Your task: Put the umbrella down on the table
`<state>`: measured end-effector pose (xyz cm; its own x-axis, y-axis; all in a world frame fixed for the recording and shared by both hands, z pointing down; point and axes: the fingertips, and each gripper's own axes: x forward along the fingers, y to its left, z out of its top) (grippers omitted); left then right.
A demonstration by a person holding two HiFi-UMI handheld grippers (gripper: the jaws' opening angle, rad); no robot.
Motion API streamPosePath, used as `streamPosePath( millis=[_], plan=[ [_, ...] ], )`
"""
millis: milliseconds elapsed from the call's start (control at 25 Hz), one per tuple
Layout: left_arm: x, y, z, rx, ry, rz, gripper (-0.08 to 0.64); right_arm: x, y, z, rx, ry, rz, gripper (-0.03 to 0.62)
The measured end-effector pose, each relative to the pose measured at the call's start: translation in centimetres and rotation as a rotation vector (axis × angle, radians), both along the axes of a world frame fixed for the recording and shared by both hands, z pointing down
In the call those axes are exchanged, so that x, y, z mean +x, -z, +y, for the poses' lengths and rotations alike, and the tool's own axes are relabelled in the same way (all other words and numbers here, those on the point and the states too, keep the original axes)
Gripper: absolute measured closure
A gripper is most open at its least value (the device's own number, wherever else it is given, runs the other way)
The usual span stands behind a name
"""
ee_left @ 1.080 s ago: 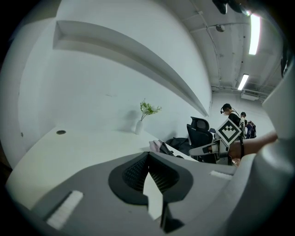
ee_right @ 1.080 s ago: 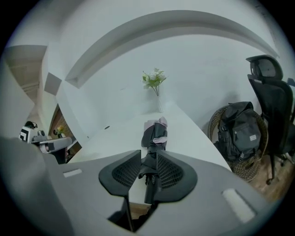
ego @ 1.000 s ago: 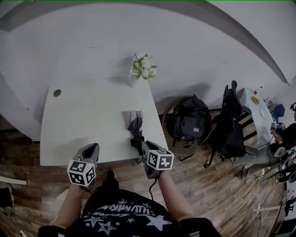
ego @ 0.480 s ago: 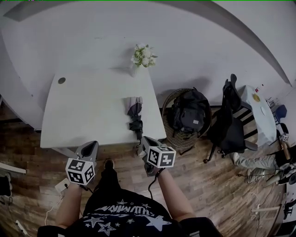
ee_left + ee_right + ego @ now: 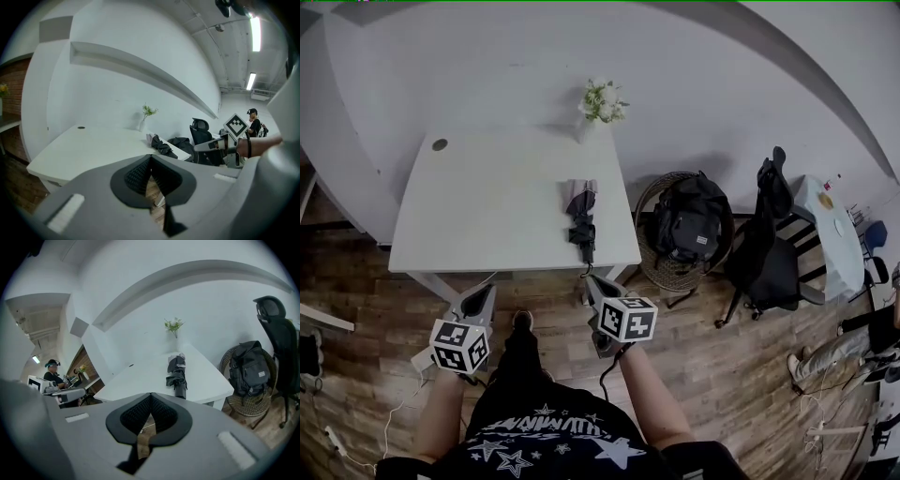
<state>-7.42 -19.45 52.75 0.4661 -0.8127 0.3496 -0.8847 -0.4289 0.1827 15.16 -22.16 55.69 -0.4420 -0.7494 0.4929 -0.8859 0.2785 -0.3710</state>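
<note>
Right gripper has let go, closed empty and backed away, alongside my left gripper, also closed on nothing. My folded dark grey fabric umbrella lies flat near the right front edge of the white rectangular table; I judge the task done.

Flowers far centre, by white wall. Blk backpack in wicker basket at right; office chair just right of it. Wood floor near.

Even, soft indoor light; sharp focus, strong fisheye edges.
</note>
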Motion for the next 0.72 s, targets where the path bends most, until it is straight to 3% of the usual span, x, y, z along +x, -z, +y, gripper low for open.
streamPosePath(
  millis=[280,720],
  plan=[
    [-1.1,0.3,1.6,0.007,0.025,-0.009,0.557,-0.3,-0.8,1.5,-0.019,0.008,0.003,0.577],
    [0.2,0.0,2.5,0.004,-0.004,0.000,0.557,-0.7,-1.0,2.0,-0.020,0.016,0.010,0.577]
  ],
)
